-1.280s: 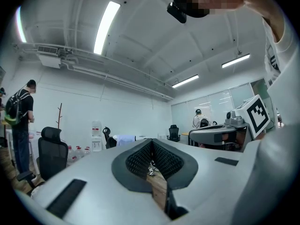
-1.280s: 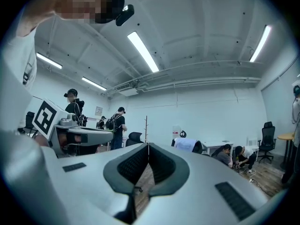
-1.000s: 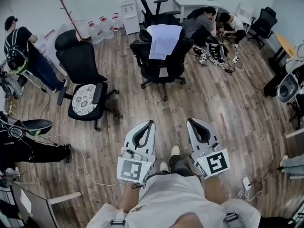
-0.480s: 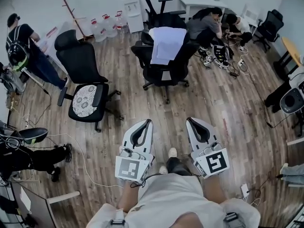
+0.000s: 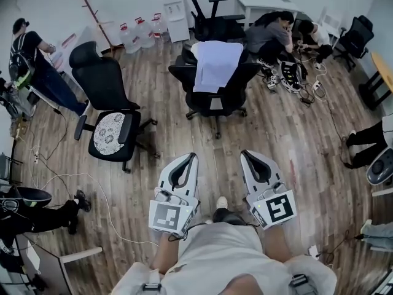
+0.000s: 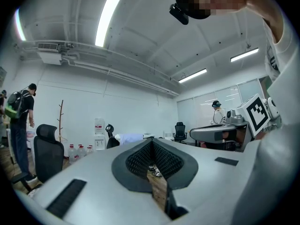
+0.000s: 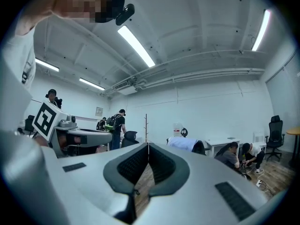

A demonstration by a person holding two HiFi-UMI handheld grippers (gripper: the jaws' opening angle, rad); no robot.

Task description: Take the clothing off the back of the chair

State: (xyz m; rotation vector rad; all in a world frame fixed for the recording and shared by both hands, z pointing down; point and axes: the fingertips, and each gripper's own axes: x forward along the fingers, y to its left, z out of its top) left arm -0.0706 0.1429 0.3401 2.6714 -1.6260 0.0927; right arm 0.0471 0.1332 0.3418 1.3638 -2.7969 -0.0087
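Left tongs (image 5: pixel 193 158) and right tongs (image 5: pixel 245 156) (the 2 closed, empty) face the draped clothing (image 5: pixel 216 65).

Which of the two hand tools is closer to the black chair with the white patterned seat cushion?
Left. The left tool is right of the chair, apart from it; the right tool is farther right.

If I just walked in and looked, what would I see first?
Probably the big white left gripper and right gripper at the bottom of the head view, both shut and empty. Beyond them, mid-room, a pale shirt hangs over the back of a black office chair.
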